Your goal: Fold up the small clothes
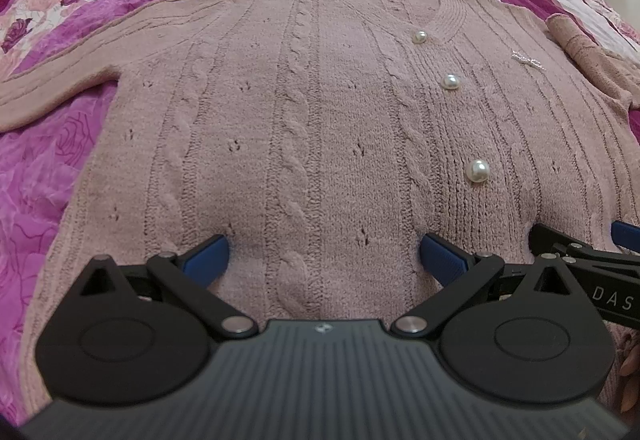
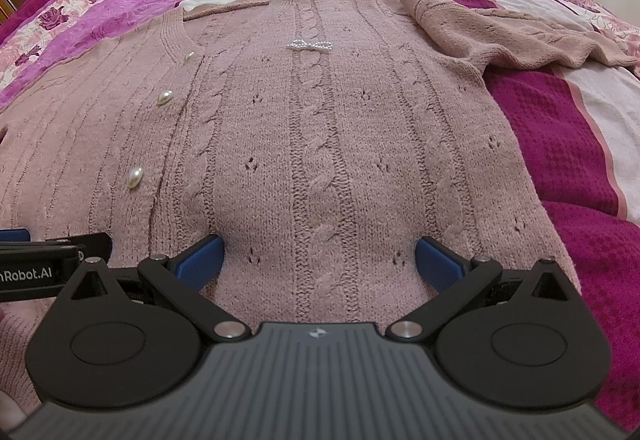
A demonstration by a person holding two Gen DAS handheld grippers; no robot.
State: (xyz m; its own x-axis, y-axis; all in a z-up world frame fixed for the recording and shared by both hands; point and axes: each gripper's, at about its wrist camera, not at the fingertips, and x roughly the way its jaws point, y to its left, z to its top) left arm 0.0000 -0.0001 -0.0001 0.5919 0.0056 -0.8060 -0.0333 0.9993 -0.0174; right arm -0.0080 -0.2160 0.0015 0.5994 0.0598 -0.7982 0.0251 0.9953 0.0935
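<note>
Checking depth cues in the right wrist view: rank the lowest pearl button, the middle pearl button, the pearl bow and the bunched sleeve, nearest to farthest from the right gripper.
From the right gripper:
1. lowest pearl button, left, on the placket.
2. middle pearl button, left, higher up the placket.
3. pearl bow, centre chest.
4. bunched sleeve, upper right; roughly level with the bow, so too close to call.

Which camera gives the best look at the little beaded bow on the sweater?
The right wrist view: the beaded bow sits near the middle of the pink cardigan, its bow shape readable. In the left wrist view it shows only as a small glint near the right edge, distorted.
</note>
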